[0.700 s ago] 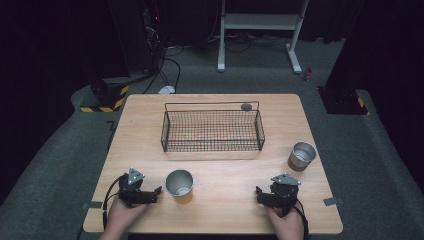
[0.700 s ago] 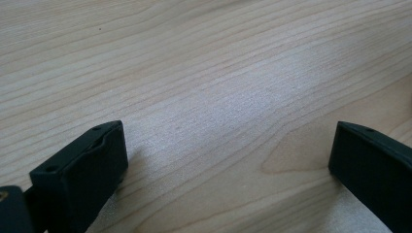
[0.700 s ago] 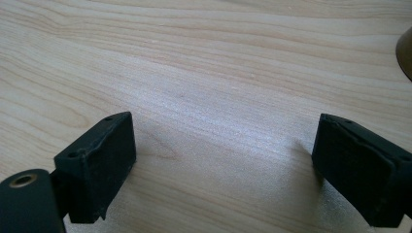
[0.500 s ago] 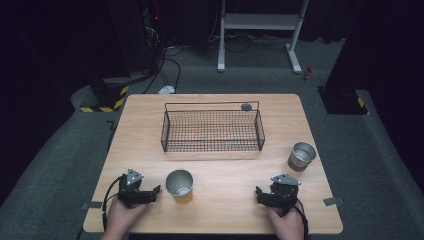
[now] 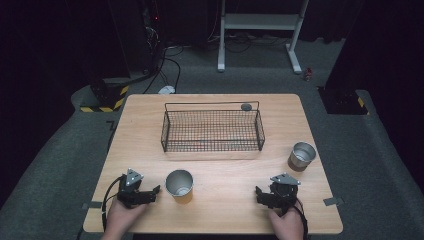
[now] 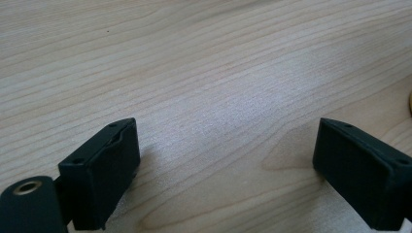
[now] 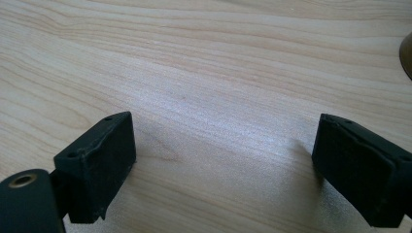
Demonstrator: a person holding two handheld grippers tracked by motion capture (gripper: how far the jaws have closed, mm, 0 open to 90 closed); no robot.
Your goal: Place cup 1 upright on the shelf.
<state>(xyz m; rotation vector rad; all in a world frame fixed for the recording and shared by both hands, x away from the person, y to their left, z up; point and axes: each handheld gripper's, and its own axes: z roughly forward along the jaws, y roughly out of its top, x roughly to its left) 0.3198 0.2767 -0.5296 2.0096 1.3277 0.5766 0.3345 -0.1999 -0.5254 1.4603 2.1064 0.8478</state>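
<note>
My left gripper (image 5: 153, 192) lies on the wooden table (image 5: 225, 215) near the front left, held by a hand, and its jaws point right toward a metal cup (image 5: 179, 183) a short way off. In the left gripper view its jaws (image 6: 226, 165) stand wide apart over bare wood, so it is open. At the front right, my right gripper (image 5: 260, 194) rests on the table with its jaws pointing left. The right gripper view shows it (image 7: 223, 160) open, nothing between the pads. A second metal cup (image 5: 302, 155) stands at the right edge.
A black wire basket (image 5: 165, 127) sits in the middle of the table toward the back. Behind its right corner lies a small dark round object (image 5: 246, 106). A strip of bare wood runs between the two grippers along the front.
</note>
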